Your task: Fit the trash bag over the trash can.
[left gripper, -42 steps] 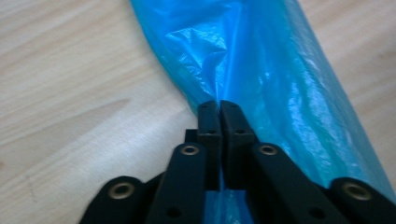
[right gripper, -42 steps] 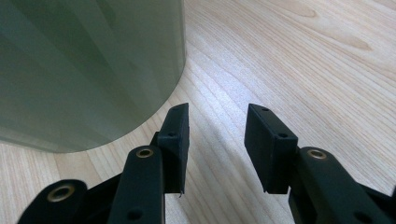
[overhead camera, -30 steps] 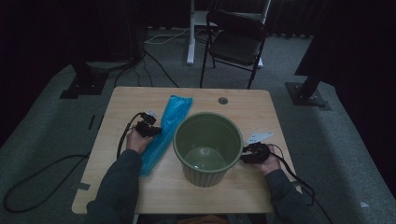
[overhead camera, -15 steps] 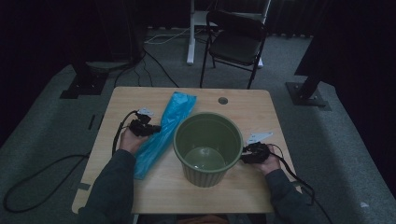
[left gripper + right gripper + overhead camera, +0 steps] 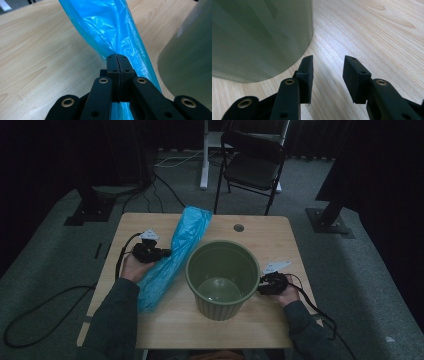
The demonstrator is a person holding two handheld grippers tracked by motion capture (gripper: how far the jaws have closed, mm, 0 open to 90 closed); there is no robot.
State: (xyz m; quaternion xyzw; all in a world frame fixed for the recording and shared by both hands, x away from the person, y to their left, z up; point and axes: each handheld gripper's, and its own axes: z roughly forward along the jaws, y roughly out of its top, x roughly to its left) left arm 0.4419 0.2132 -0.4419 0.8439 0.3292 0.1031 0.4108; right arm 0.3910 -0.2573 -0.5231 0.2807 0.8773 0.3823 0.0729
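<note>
A green ribbed bin [image 5: 222, 277] stands upright on the wooden table [image 5: 280, 245], its inside bare. To its left lies a long blue plastic bag [image 5: 175, 252], running from the table's back edge toward the front left. My left gripper [image 5: 162, 253] is shut on the bag's side; in the left gripper view the two jaws meet on the blue film [image 5: 117, 37], with the bin's wall [image 5: 187, 57] at the right. My right gripper [image 5: 261, 287] rests low at the bin's right side, open. Its jaws [image 5: 328, 72] hold nothing and stand just beside the bin's wall [image 5: 259, 37].
A dark cable hole [image 5: 238, 227] sits in the table near its back edge. A black folding chair [image 5: 252, 167] stands behind the table, with stand bases [image 5: 330, 222] on the floor at both sides. Cables [image 5: 45, 315] trail off the table's left.
My left gripper has moved away from me along the table's left side, pulling the blue bag's near part with it. The right gripper and the bin have stayed put.
</note>
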